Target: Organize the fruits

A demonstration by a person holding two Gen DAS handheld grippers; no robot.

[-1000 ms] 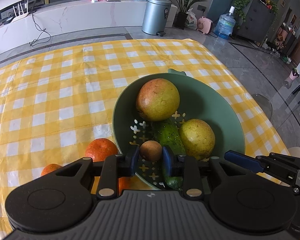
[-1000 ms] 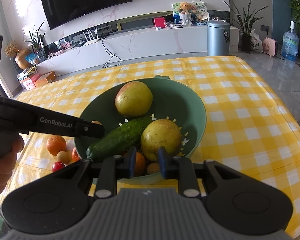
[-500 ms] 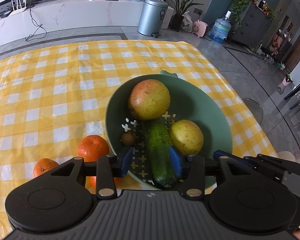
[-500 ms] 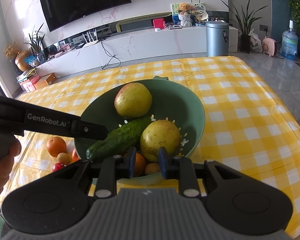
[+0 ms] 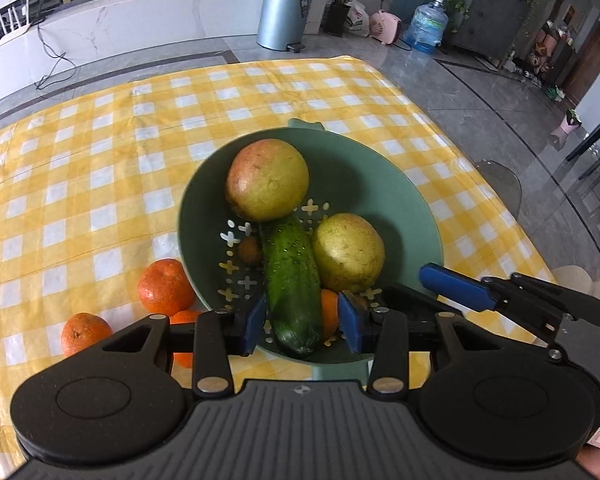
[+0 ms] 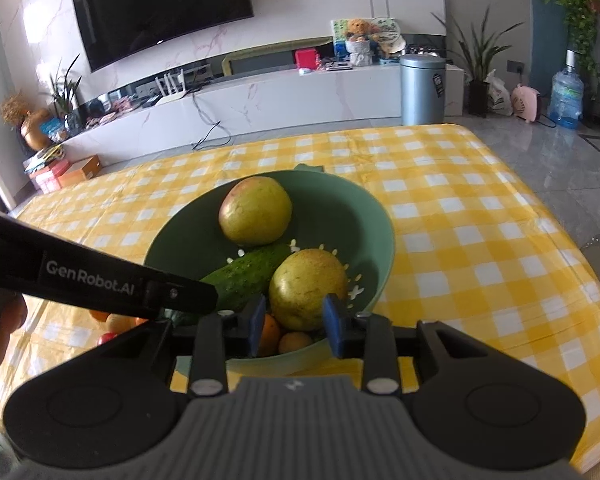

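A green strainer bowl (image 5: 420, 208) (image 6: 380, 232) on the yellow checked cloth holds a red-yellow round fruit (image 5: 267, 184), a yellow-green fruit (image 5: 348, 252), a cucumber (image 5: 292, 280), a small brown fruit (image 5: 249, 251) and a small orange (image 5: 329, 312). My left gripper (image 5: 302, 320) hovers over the bowl's near rim. Its jaws are closing, with only the cucumber's end below the gap and nothing touched by the pads. My right gripper (image 6: 295, 324) is over the near rim too. Its jaws are opening above the small orange (image 6: 269, 334) and another small fruit (image 6: 294, 342), holding nothing.
Three tangerines (image 5: 166, 282) (image 5: 85, 334) (image 5: 184, 316) lie on the cloth left of the bowl. The table's right edge (image 5: 500, 200) drops to the floor, where a clear chair (image 5: 500, 184) stands. A hand (image 6: 0, 320) holds the left gripper. A bin (image 5: 286, 12) stands beyond the table.
The left gripper let the small brown fruit go into the bowl, opened and drew back. The right jaws have parted a little.
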